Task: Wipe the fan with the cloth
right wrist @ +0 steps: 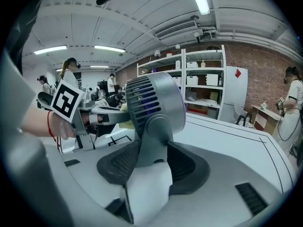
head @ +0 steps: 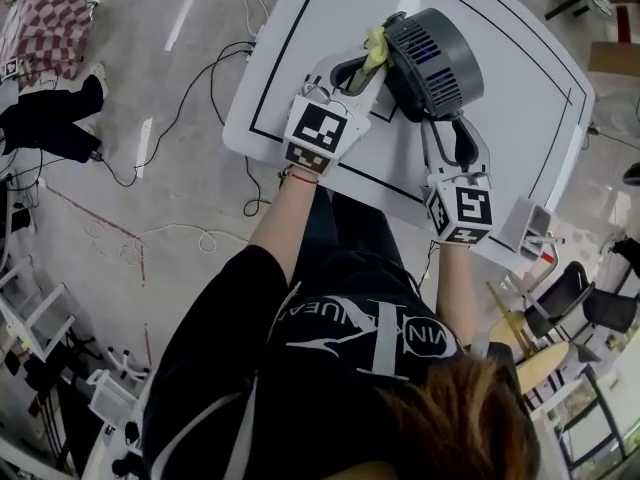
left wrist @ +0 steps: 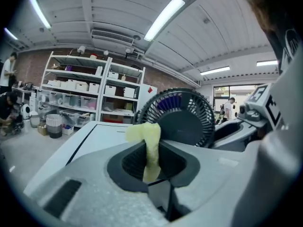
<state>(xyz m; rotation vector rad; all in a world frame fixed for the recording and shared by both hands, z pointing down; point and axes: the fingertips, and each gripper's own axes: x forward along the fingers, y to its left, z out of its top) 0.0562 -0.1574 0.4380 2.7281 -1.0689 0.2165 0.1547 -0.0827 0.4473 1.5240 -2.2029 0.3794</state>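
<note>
The fan (head: pixel 436 60), dark grey with a slatted grille, sits near the middle of the white table (head: pixel 520 98), inside a black line drawn round the tabletop. Its head is tipped back, so the grille faces up and toward the person's left. The right gripper (head: pixel 452 140) has its fingers clamped on the fan's stand, which fills the gap between them in the right gripper view (right wrist: pixel 149 141).

The cloth (head: pixel 375 45) is a small yellow piece at the left rim of the grille. Whether it actually presses on the rim cannot be told. The left gripper (head: pixel 362 66) has its fingers together on the cloth. In the left gripper view the cloth (left wrist: pixel 148 148) stands up out of them as a narrow strip, folded over at the top, with the fan (left wrist: pixel 182 116) right behind it.

Nothing lies between the two grippers but the fan itself. A small grey-and-white holder (head: pixel 531 226) stands at the table's right edge, well apart from it. On the floor to the left are loose cables (head: pixel 190 98) and a checked fabric (head: pixel 52 26). Storage shelves (left wrist: pixel 80 96) with boxes line a brick wall behind.

Both forearms reach forward from a black-shirted torso. The left wrist wears a red band (head: pixel 299 177), and the left gripper points nearly level while the right slopes downward.
</note>
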